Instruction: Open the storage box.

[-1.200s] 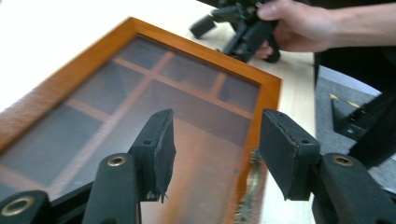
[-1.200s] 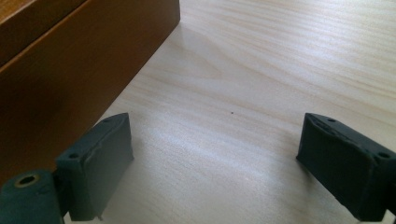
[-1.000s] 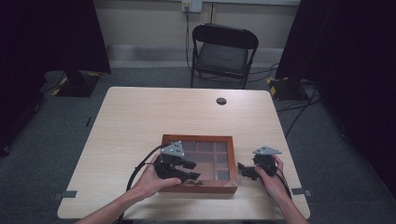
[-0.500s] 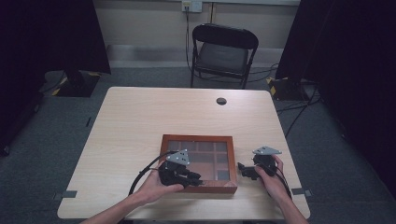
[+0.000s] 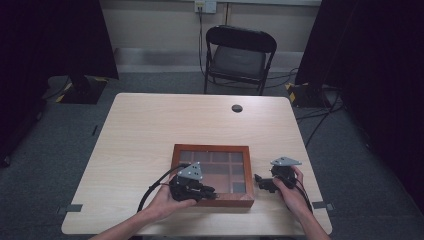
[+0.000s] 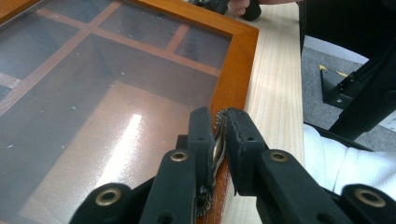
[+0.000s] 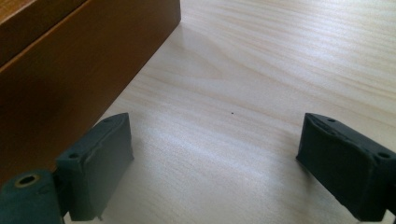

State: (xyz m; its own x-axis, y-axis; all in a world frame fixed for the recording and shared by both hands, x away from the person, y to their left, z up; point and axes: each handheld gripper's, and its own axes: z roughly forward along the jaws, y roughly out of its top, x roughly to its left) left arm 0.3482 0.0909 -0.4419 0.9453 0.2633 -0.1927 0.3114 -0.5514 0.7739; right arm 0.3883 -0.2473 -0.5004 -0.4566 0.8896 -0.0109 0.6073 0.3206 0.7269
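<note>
Brass latch (image 6: 217, 144) (seemingly the wooden box's (image 5: 212, 149)), pinched by left hand-held gripper (image 6: 218, 135), right hand-held gripper (image 7: 215, 163) wide open

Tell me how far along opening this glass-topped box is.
Done: the left gripper, its jaws just closed, pinches the small brass latch on the front edge of the glass-lidded wooden box. In hand: that grip. Left: the lid lies flat; the right gripper waits open beside it.

Pale wooden table (image 5: 150, 130) on grey carpet (image 5: 60, 135). Black folding chair (image 5: 239, 55) beyond, against a cream wall (image 5: 150, 25) with a socket (image 5: 205, 6). Dark curtains (image 5: 50, 35) on both sides; cables (image 5: 320, 115) at right.
</note>
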